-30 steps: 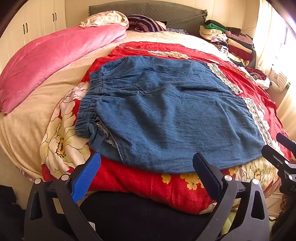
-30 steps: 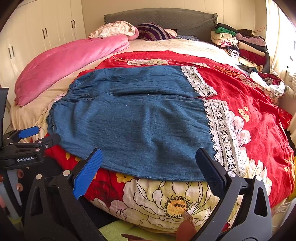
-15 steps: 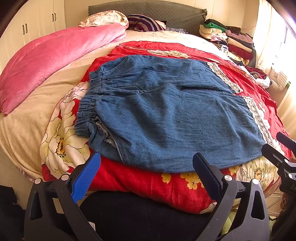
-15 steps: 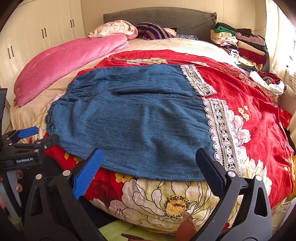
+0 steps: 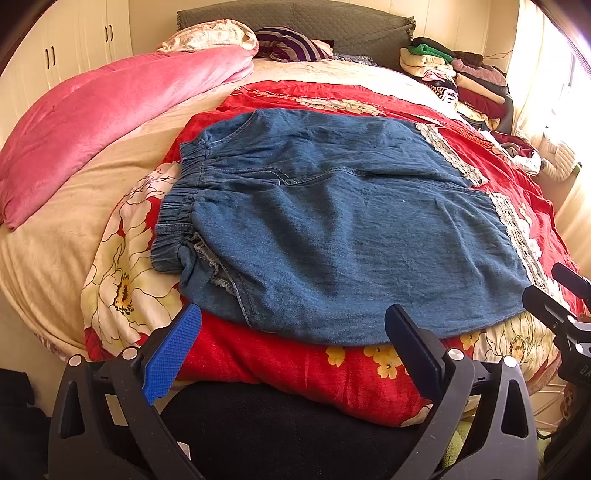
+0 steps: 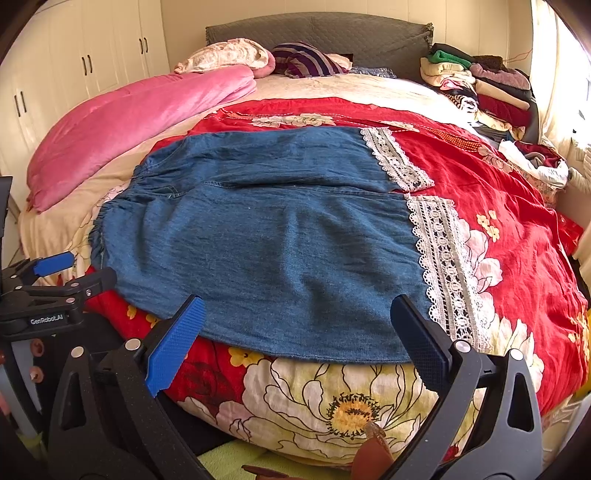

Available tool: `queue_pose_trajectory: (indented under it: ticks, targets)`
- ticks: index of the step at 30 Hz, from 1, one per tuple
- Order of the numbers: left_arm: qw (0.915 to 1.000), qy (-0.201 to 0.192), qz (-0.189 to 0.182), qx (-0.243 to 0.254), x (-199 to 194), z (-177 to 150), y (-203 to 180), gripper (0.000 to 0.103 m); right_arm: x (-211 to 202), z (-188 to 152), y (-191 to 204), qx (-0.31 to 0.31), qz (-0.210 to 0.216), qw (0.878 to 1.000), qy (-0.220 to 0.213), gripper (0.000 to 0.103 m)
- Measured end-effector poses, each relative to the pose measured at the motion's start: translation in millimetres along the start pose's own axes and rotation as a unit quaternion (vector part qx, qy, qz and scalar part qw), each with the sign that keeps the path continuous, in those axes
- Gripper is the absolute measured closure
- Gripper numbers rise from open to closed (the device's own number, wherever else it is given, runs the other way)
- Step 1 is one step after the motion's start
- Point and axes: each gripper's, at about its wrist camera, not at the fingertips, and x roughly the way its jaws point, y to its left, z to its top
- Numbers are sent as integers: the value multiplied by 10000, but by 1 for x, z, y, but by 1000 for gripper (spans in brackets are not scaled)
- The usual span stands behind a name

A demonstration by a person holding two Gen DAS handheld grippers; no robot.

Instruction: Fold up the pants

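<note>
A pair of blue denim pants (image 5: 332,229) lies spread flat on a red floral quilt (image 5: 295,365) covering a bed (image 5: 51,258). The elastic waistband (image 5: 177,221) is on the left side, with a bit of frayed lining showing at its near corner. The two legs run toward the right and end in white lace cuffs (image 6: 443,266), one leg beyond the other. The near edge of the pants sits close to the near edge of the bed.

The left claw (image 5: 291,339) hovers at the bed's near edge, just in front of the waistband end. Its jaws stand wide apart and hold nothing; one pad is blue, the other dark. The right claw (image 6: 295,332) hovers at the same edge, in front of the near leg beside its cuff. It too is spread wide and empty. Neither claw touches the cloth. Each claw appears at the margin of the other's view.

A pink duvet (image 5: 110,122) lies along the left side of the bed. Pillows (image 6: 229,55) rest against a grey headboard (image 6: 332,33) at the far end. A pile of clothes (image 6: 480,88) is stacked at the far right corner. White wardrobes (image 6: 92,62) stand along the left wall.
</note>
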Motion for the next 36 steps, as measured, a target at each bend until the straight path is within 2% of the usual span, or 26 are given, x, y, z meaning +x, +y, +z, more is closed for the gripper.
queue_pose_trajectory:
  ticks: [13,24,36]
  targets:
    - [9999,82,112,-36,7,12,11,4,9,14,7,-128,195,9997,22,8]
    - [9994,120,208,-242,18,29,36,4,36,46,15,-453,414,9980,176,8]
    - [9984,63,307,-475,42,80,75,4,82,97,19,-340,677,9967,276,8]
